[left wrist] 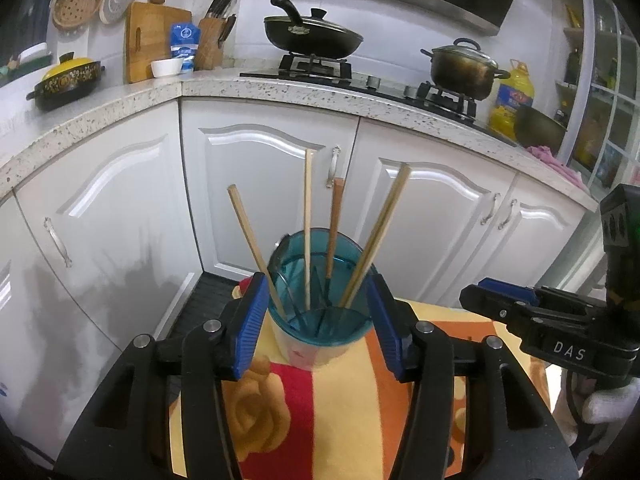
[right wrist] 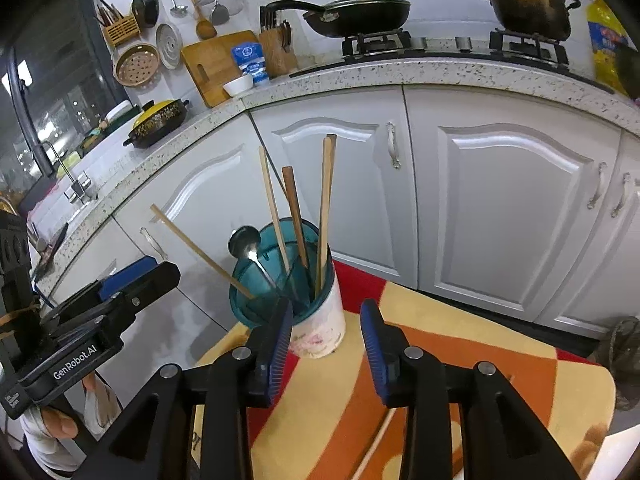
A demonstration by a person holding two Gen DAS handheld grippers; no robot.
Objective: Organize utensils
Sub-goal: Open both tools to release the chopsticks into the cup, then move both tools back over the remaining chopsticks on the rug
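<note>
A teal-rimmed white utensil cup (left wrist: 320, 322) (right wrist: 318, 320) stands on a small table with a red, orange and yellow cloth (left wrist: 344, 408) (right wrist: 340, 392). Several wooden chopsticks (left wrist: 307, 224) (right wrist: 326, 208) lean inside it, and a metal spoon (right wrist: 245, 242) too. My left gripper (left wrist: 316, 328) is open, its blue pads on either side of the cup; it also shows in the right wrist view (right wrist: 136, 276). My right gripper (right wrist: 326, 348) is open and empty just in front of the cup; it also shows in the left wrist view (left wrist: 496, 296). One loose chopstick (right wrist: 376, 444) lies on the cloth under it.
White cabinet doors (left wrist: 272, 184) (right wrist: 500, 200) stand behind the table under a speckled counter (left wrist: 304, 90). On the counter are a stove with a black pan (left wrist: 312, 34) and a pot (left wrist: 464, 66), a knife block (left wrist: 210, 42), a cutting board (left wrist: 150, 40) and a yellow-lidded casserole (left wrist: 66, 80).
</note>
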